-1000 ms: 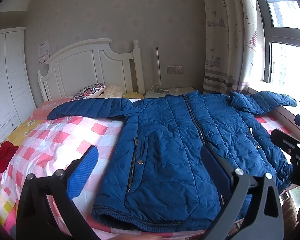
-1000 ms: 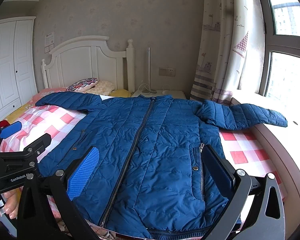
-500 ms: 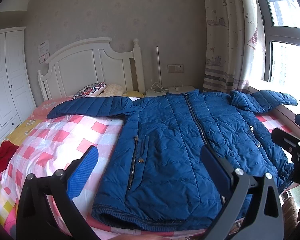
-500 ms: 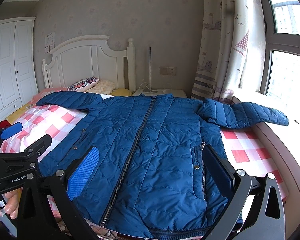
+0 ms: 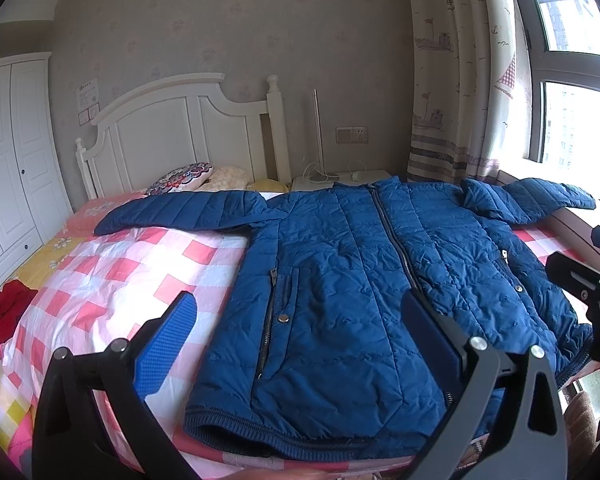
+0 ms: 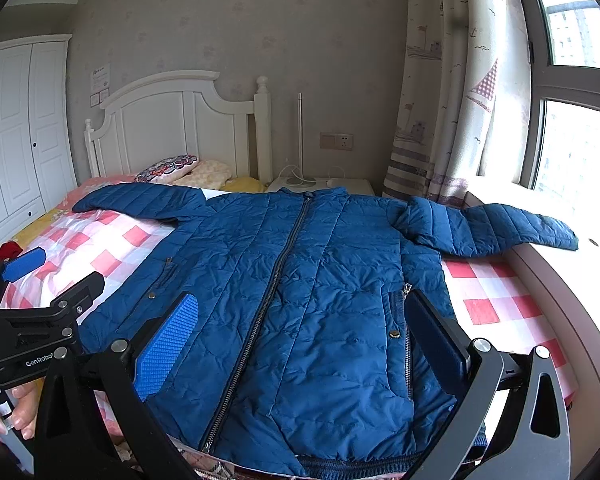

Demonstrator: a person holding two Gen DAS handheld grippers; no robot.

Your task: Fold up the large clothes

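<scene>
Jacket: the blue quilted jacket [image 5: 340, 280] lies face up on the bed [image 5: 112, 276], zipped, hem toward you, collar toward the headboard [image 5: 172, 136]. That puts both lower corners nearest your tools.
Sleeves: you have both spread outward. The left sleeve [image 5: 180, 210] runs over the checked cover toward the pillows [image 5: 180, 172]; the right sleeve [image 6: 492, 228] reaches to the window ledge [image 6: 572, 264], its cuff resting on or just over it.
Left gripper: your left gripper [image 5: 296, 340] hangs above the hem, jaws spread wide, nothing between the pads. One finger sits over the bare cover, the other over the jacket's middle.
Right gripper: your right gripper [image 6: 300, 340] is likewise wide apart and empty, over the lower right front panel near the pocket snap [image 6: 394, 334].
Contact: neither tool appears to touch fabric.
Step in hand: judged as the approach before a first fold. No part of the jacket is folded yet.
Next move: probably take a sleeve or side edge and bring it across the zipper [image 6: 276, 280].
Handling: the padding looks thick and springy, so a fold may lift unless pressed.
Risk: the right sleeve near the ledge could drag or slip off as you pull.
Other: a red garment [image 5: 4, 312] lies at the bed's left edge, well apart.
</scene>
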